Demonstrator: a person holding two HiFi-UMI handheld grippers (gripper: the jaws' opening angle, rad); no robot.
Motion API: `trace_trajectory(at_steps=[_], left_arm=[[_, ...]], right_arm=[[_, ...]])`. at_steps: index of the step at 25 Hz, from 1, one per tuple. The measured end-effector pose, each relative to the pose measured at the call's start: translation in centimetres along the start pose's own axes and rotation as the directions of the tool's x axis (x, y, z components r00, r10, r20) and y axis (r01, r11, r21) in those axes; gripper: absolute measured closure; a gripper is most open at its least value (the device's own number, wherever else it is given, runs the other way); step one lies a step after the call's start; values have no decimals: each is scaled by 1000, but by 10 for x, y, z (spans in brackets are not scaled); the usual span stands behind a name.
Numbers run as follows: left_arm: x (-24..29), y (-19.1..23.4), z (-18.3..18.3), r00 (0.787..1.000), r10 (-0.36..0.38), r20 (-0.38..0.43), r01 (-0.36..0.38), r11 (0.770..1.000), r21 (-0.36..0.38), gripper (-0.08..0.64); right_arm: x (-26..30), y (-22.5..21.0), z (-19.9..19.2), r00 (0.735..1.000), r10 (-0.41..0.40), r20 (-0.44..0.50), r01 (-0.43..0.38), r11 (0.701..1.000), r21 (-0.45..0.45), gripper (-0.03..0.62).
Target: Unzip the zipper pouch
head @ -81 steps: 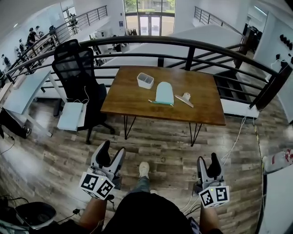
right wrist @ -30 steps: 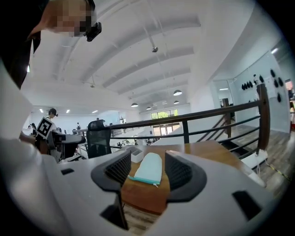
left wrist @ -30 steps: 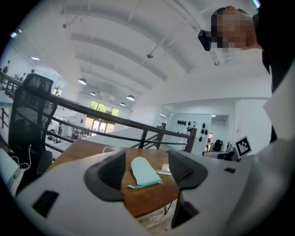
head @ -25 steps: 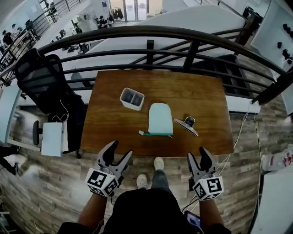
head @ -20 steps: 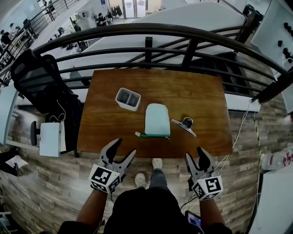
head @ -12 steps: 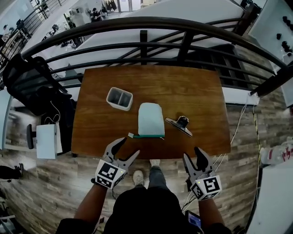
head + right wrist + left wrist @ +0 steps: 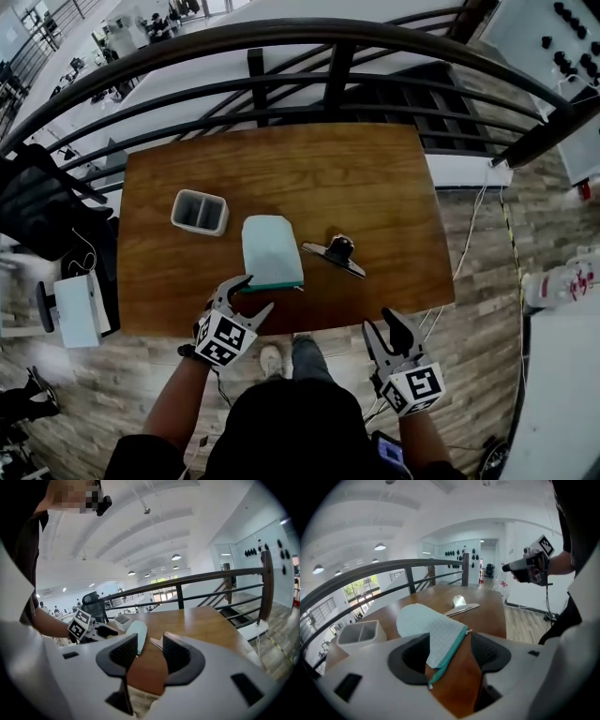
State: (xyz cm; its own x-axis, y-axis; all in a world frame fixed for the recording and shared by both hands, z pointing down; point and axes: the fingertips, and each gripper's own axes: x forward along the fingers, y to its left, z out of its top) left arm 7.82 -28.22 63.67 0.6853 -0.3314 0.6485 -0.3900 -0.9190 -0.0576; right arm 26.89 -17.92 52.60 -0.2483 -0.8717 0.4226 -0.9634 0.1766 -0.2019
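It looks like the reach-in step — the zipped pouch (image 7: 272, 251) lies flat at mid-frame on the table (image 7: 375, 187), the left gripper (image 7: 253, 295) gapes empty by its near edge, the right gripper (image 7: 381, 323), lower right, is closing on nothing — next likely needs the zipper pull (image 7: 469, 631) pinched.
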Motion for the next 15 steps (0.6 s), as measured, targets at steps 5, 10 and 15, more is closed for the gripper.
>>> trace_trajectory(at_steps=[5,10,15], left_arm=[[46,-12,-11,985,-98,-139,118,983,138,279],[64,-16,-24,962,-138,-236,175,974,143,281],[66,-17,-36,926,-184,-331,229,968,102,281]], right_arm=[[1,-20,-5,999,-18,-33,19,999,34,443],[15,-32,4,999,1,-41,0,1000,27,448],[38,-37,12,999,35,-37,-34,999,33,456]])
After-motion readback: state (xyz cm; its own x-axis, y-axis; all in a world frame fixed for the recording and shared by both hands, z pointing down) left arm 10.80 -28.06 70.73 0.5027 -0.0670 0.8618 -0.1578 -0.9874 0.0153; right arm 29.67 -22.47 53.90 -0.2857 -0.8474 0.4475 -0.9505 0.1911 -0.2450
